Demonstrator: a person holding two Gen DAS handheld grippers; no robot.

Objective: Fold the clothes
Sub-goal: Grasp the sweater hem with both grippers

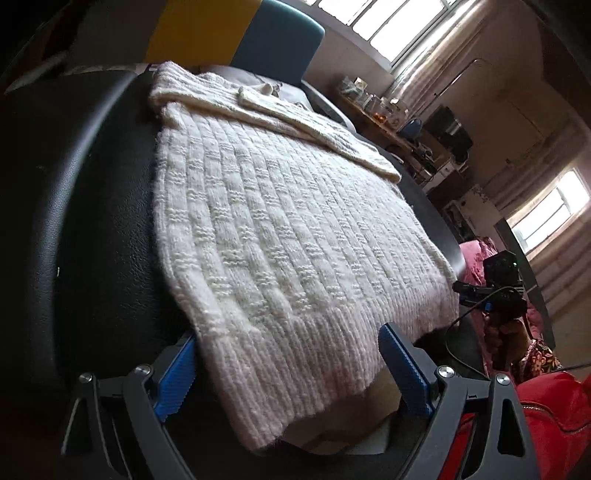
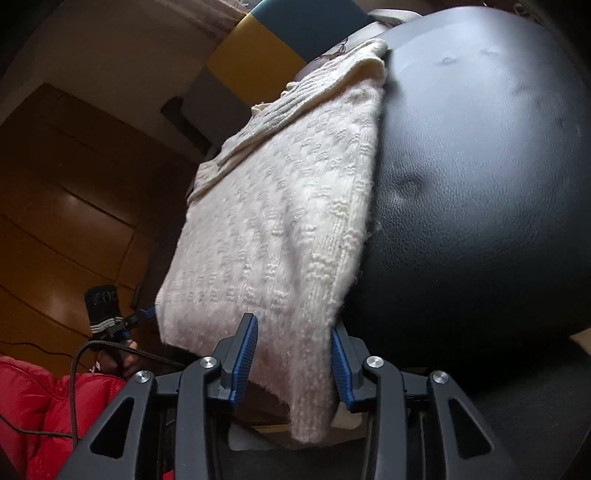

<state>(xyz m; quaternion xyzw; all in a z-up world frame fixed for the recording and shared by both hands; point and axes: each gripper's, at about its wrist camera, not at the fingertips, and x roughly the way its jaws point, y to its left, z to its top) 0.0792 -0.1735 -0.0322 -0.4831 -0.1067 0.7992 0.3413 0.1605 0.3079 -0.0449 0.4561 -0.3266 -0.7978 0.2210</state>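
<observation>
A white knitted sweater (image 1: 280,221) lies flat on a round black leather seat (image 1: 92,206), its sleeves folded across the far end and its ribbed hem hanging over the near edge. My left gripper (image 1: 288,334) is open wide at one hem corner, with the cloth lying between its fingers and neither pad pressing it. My right gripper (image 2: 291,325) is open at the other corner of the sweater (image 2: 280,221); the hanging hem sits loosely between its blue pads (image 2: 245,354). Each gripper shows small in the other's view, held by a hand: the right gripper (image 1: 491,288), the left gripper (image 2: 110,321).
A red padded jacket (image 1: 546,413) (image 2: 37,406) lies low beside the seat (image 2: 480,184). A yellow and teal backrest (image 1: 258,33) stands behind the sweater. A cluttered shelf (image 1: 391,114) and windows are at the right, wooden cupboards (image 2: 66,192) on the other side. A cable (image 2: 74,369) trails by the left gripper.
</observation>
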